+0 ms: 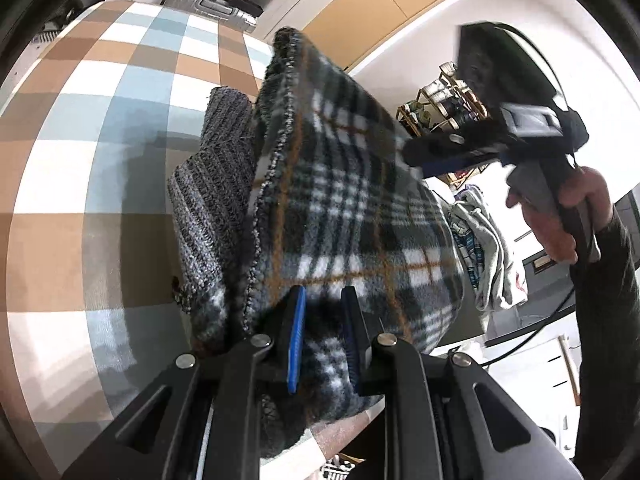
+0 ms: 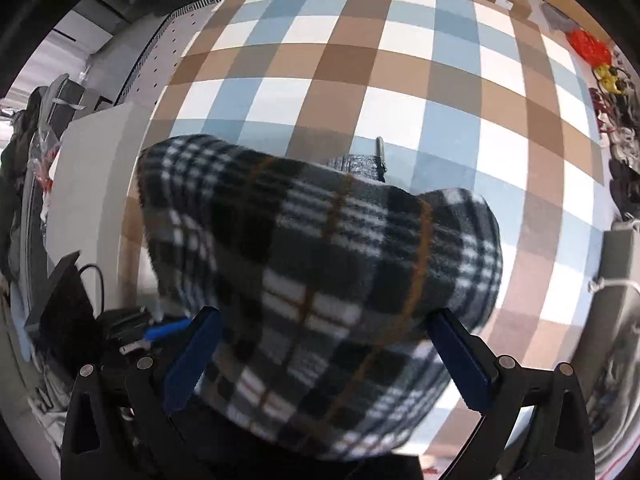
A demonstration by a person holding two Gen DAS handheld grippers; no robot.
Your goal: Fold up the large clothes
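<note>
The left gripper (image 1: 323,340) is clamped on a fold of the plaid garment (image 1: 352,208), which fills the centre of its frame, its knit edge (image 1: 216,184) hanging lower left over the checked tablecloth (image 1: 80,160). The right gripper (image 2: 326,354) has its fingers (image 2: 192,360) wide apart around the bunched plaid; open cloth spreads across the upper frame

We see both grippers built alike — left gripper (image 1: 322,340) and right gripper (image 2: 326,364): black linkage arms, silver round pivot screws, blue finger pads (image 1: 297,340). Bare-skinned hand (image 1: 560,216), dark sleeve, black cable.
</note>
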